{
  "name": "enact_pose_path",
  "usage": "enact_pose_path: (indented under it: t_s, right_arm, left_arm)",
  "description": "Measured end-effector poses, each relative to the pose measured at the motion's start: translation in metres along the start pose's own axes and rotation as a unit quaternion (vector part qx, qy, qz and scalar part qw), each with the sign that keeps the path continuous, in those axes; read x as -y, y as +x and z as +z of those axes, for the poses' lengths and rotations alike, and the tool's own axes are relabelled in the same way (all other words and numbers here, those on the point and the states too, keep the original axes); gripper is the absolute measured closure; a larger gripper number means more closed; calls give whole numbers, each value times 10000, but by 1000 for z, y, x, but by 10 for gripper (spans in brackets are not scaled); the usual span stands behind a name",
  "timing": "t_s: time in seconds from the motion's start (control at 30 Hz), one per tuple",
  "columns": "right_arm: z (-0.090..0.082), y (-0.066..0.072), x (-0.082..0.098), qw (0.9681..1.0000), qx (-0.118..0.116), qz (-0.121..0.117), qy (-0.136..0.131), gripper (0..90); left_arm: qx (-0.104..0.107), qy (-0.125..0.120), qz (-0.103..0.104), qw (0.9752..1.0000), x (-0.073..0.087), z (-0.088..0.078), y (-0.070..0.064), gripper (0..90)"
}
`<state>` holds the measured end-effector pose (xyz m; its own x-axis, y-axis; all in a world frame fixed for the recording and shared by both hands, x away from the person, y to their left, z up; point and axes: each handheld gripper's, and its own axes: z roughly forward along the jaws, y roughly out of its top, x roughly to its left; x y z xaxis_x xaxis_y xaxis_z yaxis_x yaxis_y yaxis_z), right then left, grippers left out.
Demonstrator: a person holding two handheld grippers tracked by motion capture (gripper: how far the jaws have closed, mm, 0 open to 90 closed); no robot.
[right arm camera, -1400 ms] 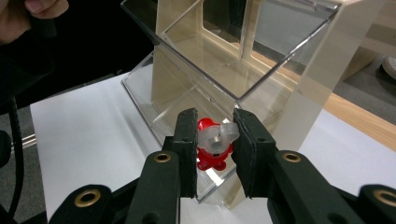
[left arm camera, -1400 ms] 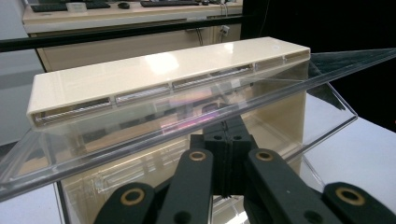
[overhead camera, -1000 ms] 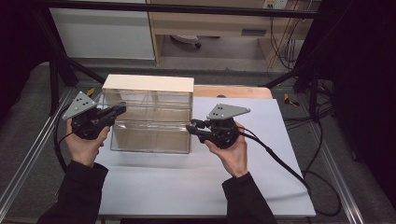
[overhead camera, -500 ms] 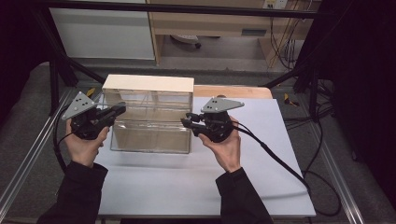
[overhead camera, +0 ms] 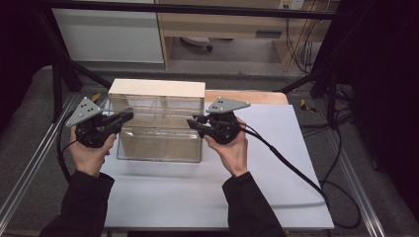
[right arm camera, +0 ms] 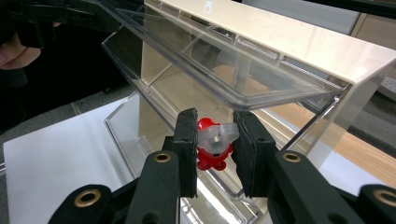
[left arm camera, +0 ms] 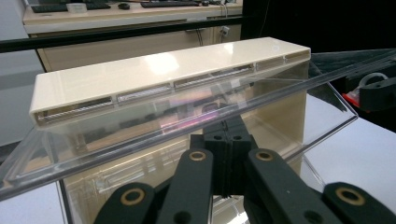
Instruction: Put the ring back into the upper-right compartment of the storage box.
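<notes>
A clear plastic box (overhead camera: pixel 158 143) with a cream top (overhead camera: pixel 155 89) stands on the white sheet. Its clear lid (left arm camera: pixel 140 135) is tilted up. My left gripper (overhead camera: pixel 129 114) is shut at the box's left side. In the left gripper view its joined fingertips (left arm camera: pixel 229 130) sit just under the raised lid's edge. My right gripper (overhead camera: pixel 193 121) is at the box's right side. It is shut on a small red and translucent white piece (right arm camera: pixel 215 140), held in front of the opening below the lid (right arm camera: pixel 196 60).
The white sheet (overhead camera: pixel 276 163) covers the table, with free room in front of and to the right of the box. A black cable (overhead camera: pixel 296 173) trails from the right gripper across the sheet. Metal rails (overhead camera: pixel 29 163) run along the table's sides.
The right gripper has moved left and away from the person, closer to the box's right side, with the red piece in it. The left gripper and the lid have stayed put.
</notes>
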<state>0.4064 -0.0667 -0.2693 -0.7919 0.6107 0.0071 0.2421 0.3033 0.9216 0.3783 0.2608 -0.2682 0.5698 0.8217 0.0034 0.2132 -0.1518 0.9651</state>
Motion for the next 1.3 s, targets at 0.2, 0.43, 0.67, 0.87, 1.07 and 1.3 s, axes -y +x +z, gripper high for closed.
enact_pose_path:
  t_s: [0.2, 0.43, 0.67, 0.87, 1.07, 1.3]
  right_arm:
    - [8, -2, -1, 10000, 49, 10, -20, 718]
    - [19, -6, 0, 9999, 85, 64, -39, 718]
    - [28, -9, 3, 9998, 99, 137, -61, 717]
    - [34, -12, 5, 9998, 110, 166, -22, 717]
    - [39, -11, 8, 9999, 87, 135, 53, 709]
    - [33, -9, 6, 9999, 44, 128, -51, 664]
  left_arm:
    - [2, 3, -2, 10000, 0, 0, 1, 897]
    - [-3, 8, -16, 10000, 0, -1, 2, 897]
    - [-7, 13, -9, 10000, 0, 0, 2, 897]
    - [-1, 12, -7, 10000, 0, 0, 2, 898]
    - [4, 9, -3, 10000, 0, 0, 2, 897]
    - [-2, 3, -13, 10000, 1, 0, 3, 897]
